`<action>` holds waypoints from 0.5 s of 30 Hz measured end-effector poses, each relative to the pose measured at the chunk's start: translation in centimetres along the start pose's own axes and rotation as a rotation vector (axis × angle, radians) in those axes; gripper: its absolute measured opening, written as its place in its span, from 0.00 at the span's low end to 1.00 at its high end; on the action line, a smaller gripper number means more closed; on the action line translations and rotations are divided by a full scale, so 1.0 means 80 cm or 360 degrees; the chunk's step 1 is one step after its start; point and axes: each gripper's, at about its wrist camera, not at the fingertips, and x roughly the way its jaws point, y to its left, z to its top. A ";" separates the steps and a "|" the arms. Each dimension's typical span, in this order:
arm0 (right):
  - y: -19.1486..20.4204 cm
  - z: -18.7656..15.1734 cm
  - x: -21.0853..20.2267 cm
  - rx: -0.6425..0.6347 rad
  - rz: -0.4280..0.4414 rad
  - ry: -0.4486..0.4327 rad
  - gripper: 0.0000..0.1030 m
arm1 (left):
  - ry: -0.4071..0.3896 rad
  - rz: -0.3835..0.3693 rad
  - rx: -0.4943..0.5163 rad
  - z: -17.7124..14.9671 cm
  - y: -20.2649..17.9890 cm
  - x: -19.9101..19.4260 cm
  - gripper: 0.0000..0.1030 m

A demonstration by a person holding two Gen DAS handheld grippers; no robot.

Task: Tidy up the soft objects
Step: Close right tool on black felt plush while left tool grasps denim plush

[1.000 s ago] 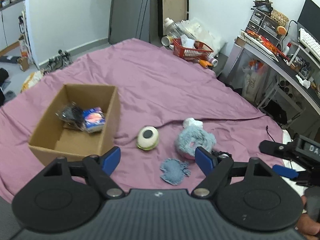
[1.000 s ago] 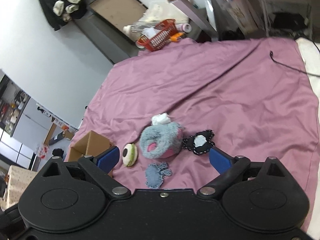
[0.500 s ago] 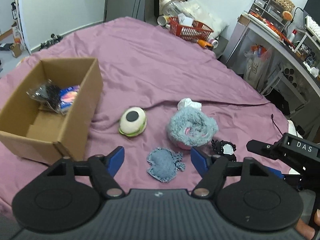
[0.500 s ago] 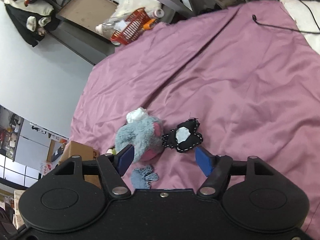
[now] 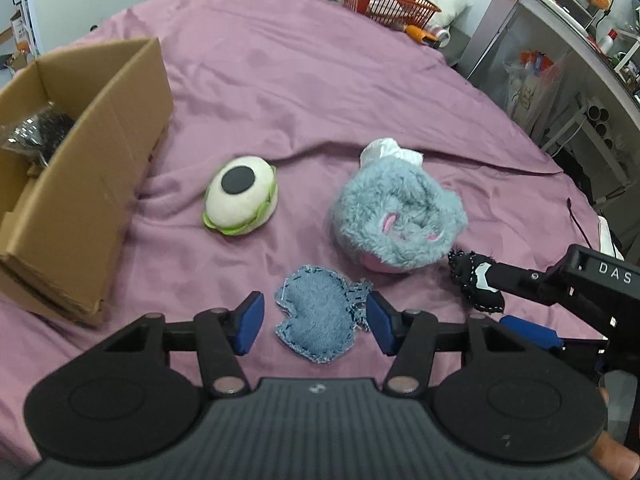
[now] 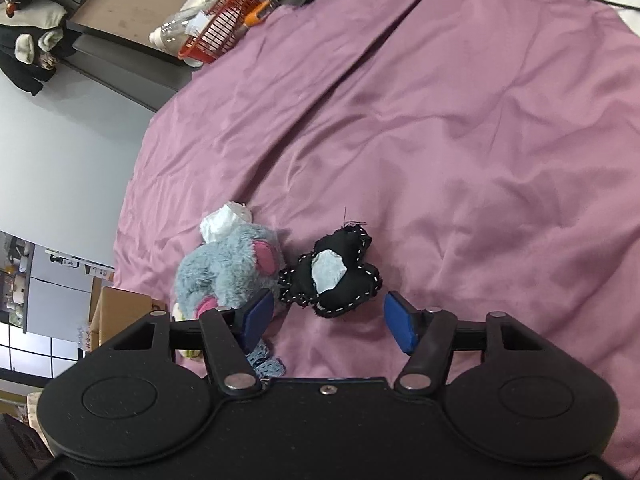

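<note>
While our left gripper [image 5: 315, 322] narrows, unclenched, around the denim patch [image 5: 320, 317] and the right [image 6: 328, 322] likewise nears the black patch [image 6: 334, 276], either could pinch sheet [image 5: 280, 92] instead.

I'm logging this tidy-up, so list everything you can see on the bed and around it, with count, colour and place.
Cardboard box: one, brown, left on the bedspread, a dark bag inside.
Round plush: one, cream with black spot and green rim, beside the box.
Fluffy toy: one, grey-blue and pink, mid-bed.
Denim pouch: one, blue, between the left tongs' pads.
Black pouch: one, white-stitched, just ahead of the right tongs.
Bedspread: one, mauve.
Basket: one, red, past the far edge.
Left tongs: black, blue pads, open, closing in.
Right tongs: same, open, closing in.
</note>
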 end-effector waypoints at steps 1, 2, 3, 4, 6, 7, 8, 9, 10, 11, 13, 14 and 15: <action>0.000 0.000 0.002 0.0000 0.0003 0.0001 0.56 | 0.0010 -0.0009 -0.0003 0.001 0.000 0.004 0.53; 0.000 0.001 0.005 -0.0003 0.0000 0.0004 0.56 | 0.0021 -0.0012 -0.0002 0.001 0.000 0.008 0.53; -0.001 0.002 0.007 -0.0004 -0.0006 0.0005 0.56 | 0.0030 -0.0008 0.0003 0.002 -0.001 0.013 0.53; -0.002 0.002 0.010 -0.0003 -0.0015 0.0007 0.55 | 0.0041 -0.0004 0.0006 0.002 -0.003 0.018 0.53; -0.004 0.003 0.013 0.0004 -0.0023 0.0009 0.53 | 0.0062 -0.0007 0.0001 0.001 -0.004 0.026 0.51; -0.005 0.004 0.015 0.0007 -0.0023 0.0008 0.52 | 0.0074 -0.0002 0.0001 0.001 -0.004 0.030 0.50; -0.005 0.005 0.017 0.0005 -0.0025 0.0006 0.50 | 0.0087 0.0011 0.0004 0.000 -0.005 0.035 0.49; -0.006 0.005 0.019 0.0000 -0.0031 0.0005 0.47 | 0.0097 0.0023 0.0004 -0.001 -0.005 0.040 0.48; -0.006 0.006 0.020 -0.0003 -0.0039 0.0004 0.42 | 0.0100 0.0030 -0.0001 -0.003 -0.005 0.043 0.48; -0.006 0.007 0.023 -0.0001 -0.0042 0.0008 0.37 | 0.0095 0.0034 -0.0002 -0.004 -0.004 0.044 0.48; -0.007 0.007 0.024 0.0000 -0.0025 0.0013 0.29 | 0.0078 0.0045 0.0018 -0.006 -0.007 0.044 0.47; -0.007 0.007 0.025 -0.0003 -0.0015 0.0010 0.26 | 0.0072 0.0052 0.0026 -0.008 -0.008 0.044 0.44; -0.007 0.006 0.024 -0.0009 -0.0013 0.0002 0.24 | 0.0069 0.0054 0.0030 -0.008 -0.008 0.043 0.41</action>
